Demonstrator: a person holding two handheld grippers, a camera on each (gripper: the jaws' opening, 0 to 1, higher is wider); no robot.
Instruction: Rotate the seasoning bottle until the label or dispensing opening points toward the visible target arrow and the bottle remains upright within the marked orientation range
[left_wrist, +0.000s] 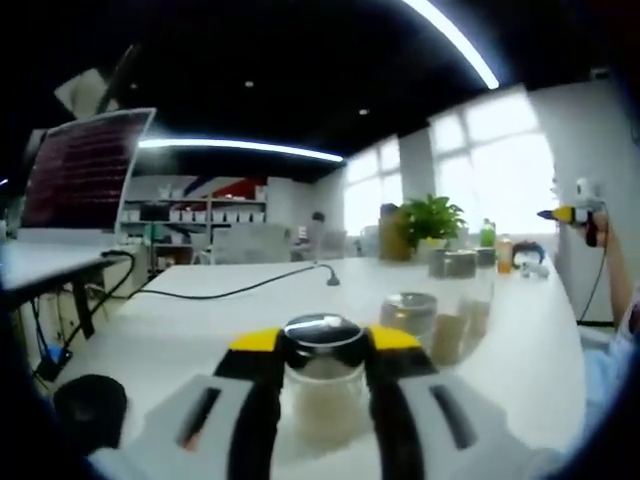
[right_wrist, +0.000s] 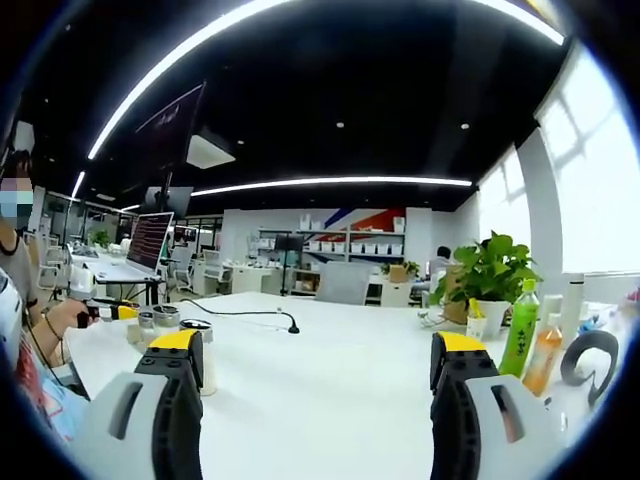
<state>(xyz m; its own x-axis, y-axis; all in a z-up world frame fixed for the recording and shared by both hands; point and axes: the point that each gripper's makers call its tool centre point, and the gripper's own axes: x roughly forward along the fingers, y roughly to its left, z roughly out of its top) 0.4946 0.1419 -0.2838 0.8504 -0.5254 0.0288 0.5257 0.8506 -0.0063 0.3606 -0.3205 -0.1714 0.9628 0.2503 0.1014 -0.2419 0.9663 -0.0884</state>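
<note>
Two yellow-tipped jaws of left tool clamped on upright bottle, at 6 o'clock on worktop. Right tool spread wide apart.

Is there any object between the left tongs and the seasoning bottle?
No. The seasoning bottle already sits between the two jaws of the left tongs, with nothing visible in between. Other jars stand behind it.

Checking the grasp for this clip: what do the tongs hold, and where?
Left tongs clamp a clear glass seasoning bottle by its body, just below the shiny metal cap. Right tongs hold nothing.
</note>
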